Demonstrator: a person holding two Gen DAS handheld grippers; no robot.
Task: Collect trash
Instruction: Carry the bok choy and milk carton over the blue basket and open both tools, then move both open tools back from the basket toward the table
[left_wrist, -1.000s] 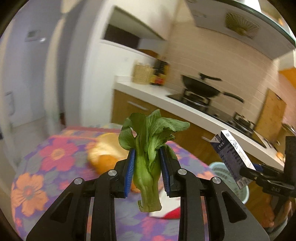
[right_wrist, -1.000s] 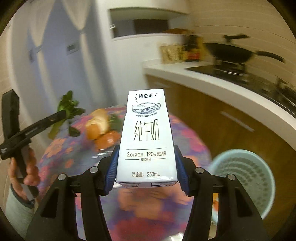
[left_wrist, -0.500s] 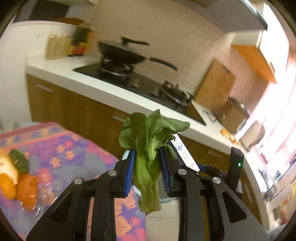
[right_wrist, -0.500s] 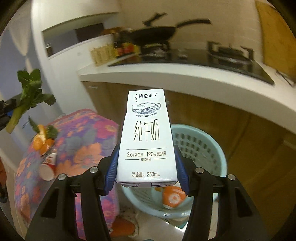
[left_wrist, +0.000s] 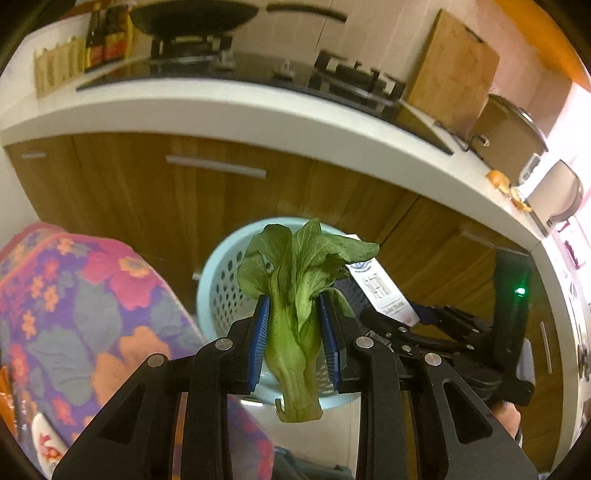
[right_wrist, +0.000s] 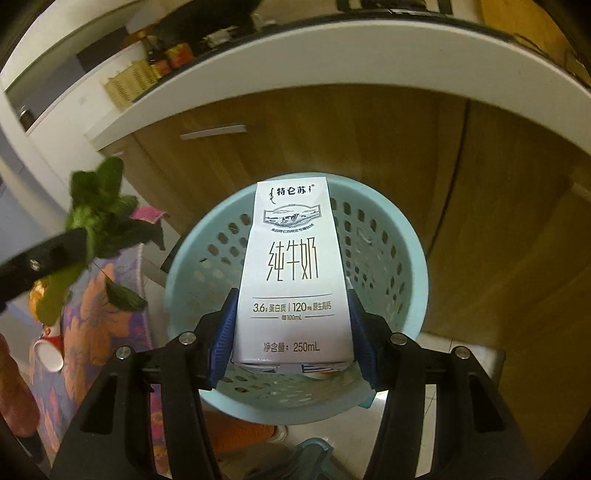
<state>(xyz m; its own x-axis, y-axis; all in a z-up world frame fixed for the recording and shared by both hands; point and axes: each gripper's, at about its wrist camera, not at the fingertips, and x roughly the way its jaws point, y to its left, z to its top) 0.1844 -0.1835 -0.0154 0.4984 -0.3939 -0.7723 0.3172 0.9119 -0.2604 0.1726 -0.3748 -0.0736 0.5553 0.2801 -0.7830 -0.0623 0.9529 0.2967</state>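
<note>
My left gripper (left_wrist: 294, 341) clamps a green bok choy (left_wrist: 295, 295), my right gripper (right_wrist: 293, 332) a white milk carton (right_wrist: 291, 273), above the pale-blue perforated plastic basket (right_wrist: 388, 236).

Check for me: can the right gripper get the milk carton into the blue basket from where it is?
Probably yes. The right gripper holds the milk carton over the open mouth of the blue basket, with nothing between them. The left gripper with its bok choy sits off to the side.
</note>
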